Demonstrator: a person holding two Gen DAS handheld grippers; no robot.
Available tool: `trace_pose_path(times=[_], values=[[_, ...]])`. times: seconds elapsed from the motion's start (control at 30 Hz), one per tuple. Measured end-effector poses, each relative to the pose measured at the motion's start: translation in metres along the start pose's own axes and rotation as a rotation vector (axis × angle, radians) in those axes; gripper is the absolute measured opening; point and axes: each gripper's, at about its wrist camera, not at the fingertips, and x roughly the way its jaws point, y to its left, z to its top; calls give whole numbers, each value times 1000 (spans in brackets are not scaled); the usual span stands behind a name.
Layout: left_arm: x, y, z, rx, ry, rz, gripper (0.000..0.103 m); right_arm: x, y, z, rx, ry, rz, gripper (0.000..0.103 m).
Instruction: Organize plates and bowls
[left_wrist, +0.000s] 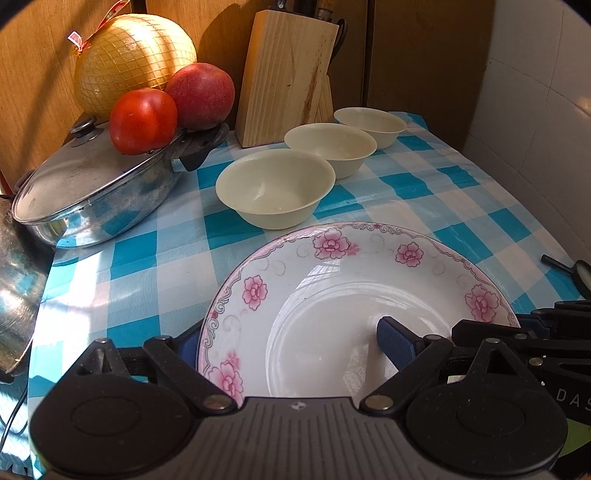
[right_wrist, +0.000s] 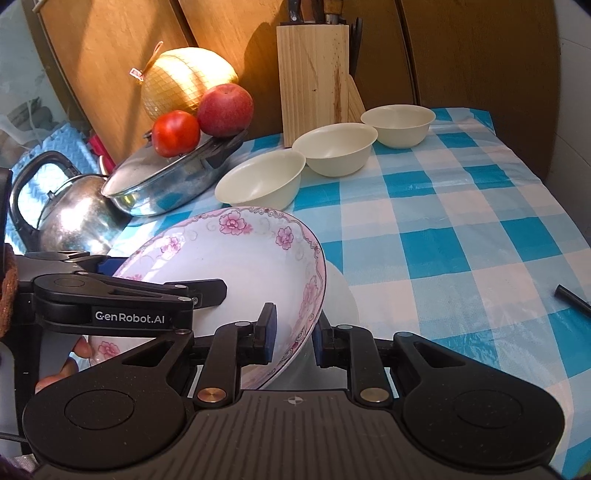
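A white plate with pink flowers (left_wrist: 332, 295) is tilted up just in front of both cameras. My right gripper (right_wrist: 291, 332) is shut on the plate (right_wrist: 236, 258), with its blue pads on either side of the near right rim. My left gripper (left_wrist: 288, 338) stands wide open astride the plate's left rim. One of its fingers (left_wrist: 395, 339) hovers over the plate's hollow and the other is mostly hidden behind the rim. Three cream bowls (left_wrist: 275, 188) (left_wrist: 330, 147) (left_wrist: 371, 125) sit in a diagonal row behind the plate, also seen in the right wrist view (right_wrist: 260, 182) (right_wrist: 336, 147) (right_wrist: 399, 123).
On the blue-checked tablecloth (right_wrist: 443, 229), a lidded steel pot (left_wrist: 96, 192) at the left carries a tomato (left_wrist: 142, 120) and an apple (left_wrist: 201, 96), with a netted pomelo (left_wrist: 133, 59) behind. A knife block (left_wrist: 284, 77) stands at the back. There is a kettle (right_wrist: 70, 210) far left and a black-handled item (right_wrist: 572, 295) at the right edge.
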Motion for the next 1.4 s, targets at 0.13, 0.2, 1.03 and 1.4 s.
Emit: trace_pose_path(times=[0.13, 0.2, 1.03, 1.4], values=[[2, -4, -2, 12, 11, 5, 87, 0, 0, -4, -9, 6, -16, 28], [0, -15, -6, 92, -17, 53, 84, -1, 2, -5, -22, 3, -19, 28], [-7, 1, 3, 72, -22, 79, 84, -4, -5, 3, -49, -41, -145, 33], [-3, 22, 22, -3, -32, 125, 84, 4, -11, 24, 1, -66, -130, 36]])
